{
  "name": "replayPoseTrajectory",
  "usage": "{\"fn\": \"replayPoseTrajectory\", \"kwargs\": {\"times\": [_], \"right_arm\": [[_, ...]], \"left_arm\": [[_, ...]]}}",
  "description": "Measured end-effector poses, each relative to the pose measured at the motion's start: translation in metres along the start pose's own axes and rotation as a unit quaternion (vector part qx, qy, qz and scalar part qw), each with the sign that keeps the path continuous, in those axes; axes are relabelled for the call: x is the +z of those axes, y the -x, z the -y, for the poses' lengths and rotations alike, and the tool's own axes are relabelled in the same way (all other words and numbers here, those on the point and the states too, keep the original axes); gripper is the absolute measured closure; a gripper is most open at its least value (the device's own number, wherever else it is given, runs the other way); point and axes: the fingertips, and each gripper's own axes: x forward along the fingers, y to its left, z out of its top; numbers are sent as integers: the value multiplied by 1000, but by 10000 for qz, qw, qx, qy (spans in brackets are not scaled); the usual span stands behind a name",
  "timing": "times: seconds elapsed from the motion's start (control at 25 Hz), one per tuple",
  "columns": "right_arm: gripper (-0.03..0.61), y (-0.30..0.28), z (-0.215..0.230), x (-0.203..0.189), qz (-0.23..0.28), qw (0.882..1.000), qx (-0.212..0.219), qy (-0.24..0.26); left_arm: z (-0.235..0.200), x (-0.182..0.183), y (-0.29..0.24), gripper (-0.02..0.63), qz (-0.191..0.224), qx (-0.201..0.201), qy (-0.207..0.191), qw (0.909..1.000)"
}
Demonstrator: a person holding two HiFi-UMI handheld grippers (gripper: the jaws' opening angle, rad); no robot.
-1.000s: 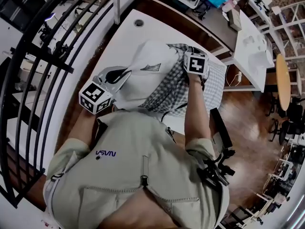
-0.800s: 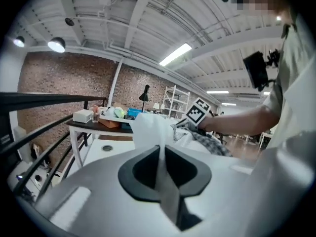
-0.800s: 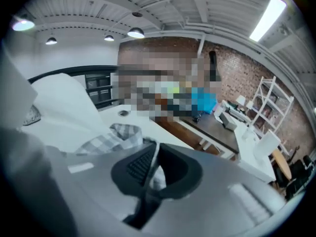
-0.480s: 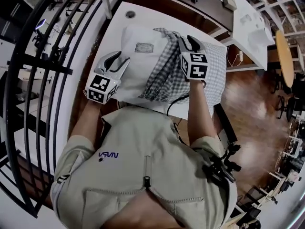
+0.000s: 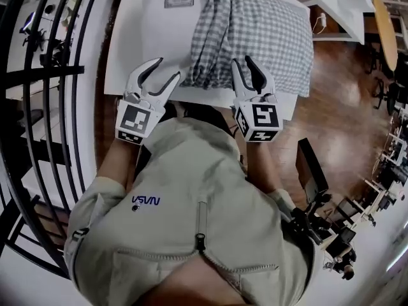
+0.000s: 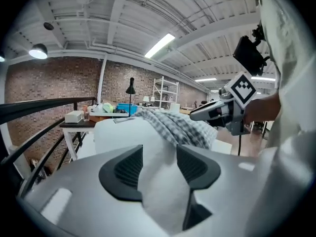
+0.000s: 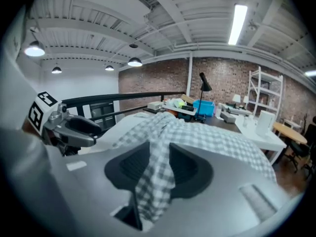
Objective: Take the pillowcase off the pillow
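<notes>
A white pillow [image 5: 146, 18] lies flat on the white table [image 5: 118, 50]. The checked pillowcase [image 5: 261, 30] covers its right part, bunched in folds along the middle. My left gripper [image 5: 167, 69] is at the pillow's near left corner. Its jaws have just been opening and stand apart, with the white pillow [image 6: 123, 132] showing in the gap untouched. My right gripper [image 5: 241, 60] is at the near edge of the pillowcase. It has also just been opening, and checked cloth [image 7: 207, 142] shows between its pads, which do not press it.
A black railing [image 5: 38, 75] runs along the left of the table. Another white desk [image 5: 338, 5] stands at the far right over a wooden floor. A black stand [image 5: 306, 171] is close by my right side. A far desk carries a blue bin [image 7: 203, 107].
Both grippers have opened and drawn back toward me to the table's near edge. The pillow, held up before, now lies flat, and the pillowcase has been let go.
</notes>
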Motion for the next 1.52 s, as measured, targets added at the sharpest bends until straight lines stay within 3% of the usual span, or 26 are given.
{"fn": "replayPoseTrajectory", "kwargs": {"times": [0.24, 0.48, 0.52, 0.6, 0.64, 0.68, 0.76, 0.8, 0.84, 1.04, 1.24, 1.36, 1.52], "right_arm": [[463, 20, -53, -50, -404, 9962, 771, -52], [459, 13, -76, -85, -752, 9866, 1439, 164], [449, 11, -78, -92, -818, 9850, 1505, 195], [429, 0, -84, -105, -923, 9827, 1563, 362], [428, -8, -87, -111, -967, 9822, 1521, 530], [428, -17, -90, -119, -1022, 9818, 1427, 726], [456, -28, -95, -133, -1161, 9812, 1167, 1008], [528, -29, -94, -135, -1193, 9818, 1043, 1050], [551, -27, -91, -131, -1163, 9833, 942, 1039], [566, -2, -46, -89, -722, 9925, 90, 982], [566, 29, 29, -82, -720, 9902, -905, 786], [566, 38, 70, -99, -898, 9856, -1267, 665], [566, 32, 98, -151, -1310, 9819, -1356, 170]], "left_arm": [[33, -35, 0, 391, -714, -22, -133, 9974], [47, -63, -12, 374, -1315, 432, -226, 9901], [45, -65, -15, 390, -1354, 563, -240, 9889], [37, -67, -20, 505, -1382, 786, -260, 9869], [33, -69, -21, 575, -1391, 840, -250, 9864], [31, -72, -22, 600, -1415, 840, -239, 9861], [30, -80, -16, 600, -1512, 756, -256, 9853], [29, -80, -12, 600, -1532, 735, -277, 9851], [26, -76, -10, 600, -1496, 743, -300, 9855], [-4, -31, -6, 601, -937, 1127, -225, 9889], [-30, 0, 5, 600, -444, 1332, -120, 9900], [-42, -2, 9, 600, -370, 1324, 238, 9902], [-37, -37, 4, 600, -589, 1277, 788, 9869]]}}
